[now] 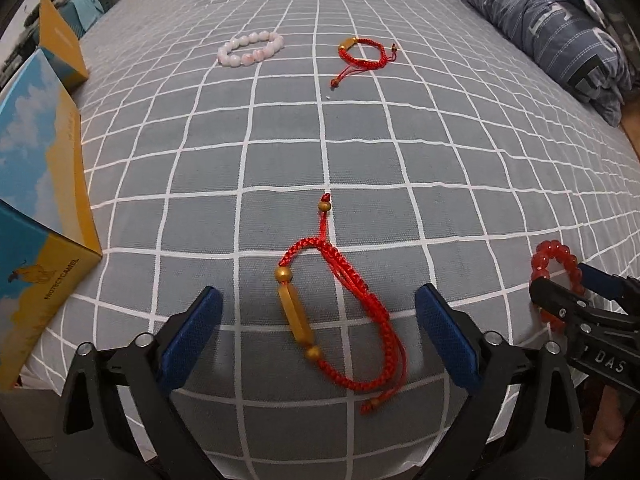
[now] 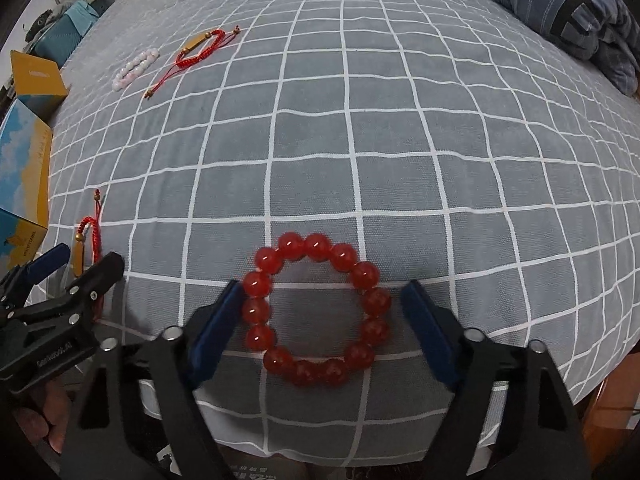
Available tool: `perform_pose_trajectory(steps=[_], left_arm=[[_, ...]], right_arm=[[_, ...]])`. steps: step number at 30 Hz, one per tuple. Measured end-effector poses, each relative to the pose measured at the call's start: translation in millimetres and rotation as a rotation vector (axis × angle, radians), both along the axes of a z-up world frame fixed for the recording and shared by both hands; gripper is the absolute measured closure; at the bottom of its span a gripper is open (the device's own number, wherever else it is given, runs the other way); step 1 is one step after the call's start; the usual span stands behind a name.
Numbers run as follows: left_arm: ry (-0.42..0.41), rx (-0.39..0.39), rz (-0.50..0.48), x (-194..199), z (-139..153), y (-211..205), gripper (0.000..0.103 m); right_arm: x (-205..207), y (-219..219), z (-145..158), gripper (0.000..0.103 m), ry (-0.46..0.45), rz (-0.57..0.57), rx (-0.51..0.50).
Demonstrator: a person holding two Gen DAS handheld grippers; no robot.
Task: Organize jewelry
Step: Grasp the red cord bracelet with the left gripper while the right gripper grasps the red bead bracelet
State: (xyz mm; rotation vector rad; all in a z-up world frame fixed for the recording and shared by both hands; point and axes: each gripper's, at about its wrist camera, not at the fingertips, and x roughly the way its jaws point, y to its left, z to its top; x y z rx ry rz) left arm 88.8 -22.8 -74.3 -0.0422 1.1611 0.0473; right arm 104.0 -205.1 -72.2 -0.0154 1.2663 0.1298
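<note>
A red cord bracelet with a gold bar point(image 1: 340, 320) lies on the grey checked bedsheet point(image 1: 280, 140), between the fingers of my left gripper point(image 1: 318, 294). That gripper is open and neither blue pad touches the bracelet. In the right wrist view a red bead bracelet point(image 2: 316, 308) lies flat between the fingers of my right gripper point(image 2: 324, 286). Its left pad is at or very near the beads, while its right pad stands apart, so it is open. The two grippers sit side by side near the bed's front edge.
Farther back lie a pale pink bead bracelet point(image 1: 251, 48) and a second red cord bracelet point(image 1: 362, 54). A blue and yellow box point(image 1: 36, 184) and a yellow box point(image 1: 60, 40) stand at the left. A folded blue quilt point(image 1: 540, 20) lies at the back right.
</note>
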Motion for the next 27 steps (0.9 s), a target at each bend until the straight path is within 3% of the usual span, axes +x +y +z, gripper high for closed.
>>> perform_pose_trajectory(steps=[1,3,4,5,6,27], left_arm=[[0.0,0.0,-0.002,0,0,0,0.022],[-0.001,0.017,0.011,1,2,1,0.038],[-0.007,0.028,0.026,0,4,3,0.057],[-0.011,0.022,0.02,0,6,4,0.088],[-0.004,0.018,0.008,0,6,5,0.091],[-0.053,-0.001,-0.008,-9,26,10,0.091]], right_arm=[[0,0,0,0.041,-0.002,-0.006,-0.002],[-1,-2,0,0.063,-0.003,-0.022,-0.007],[0,-3,1,0.069,-0.004,-0.029,-0.006],[1,-4,2,0.078,-0.003,-0.034,0.001],[3,-6,2,0.087,-0.001,-0.037,0.015],[1,-16,26,0.09,-0.055,-0.056,0.047]])
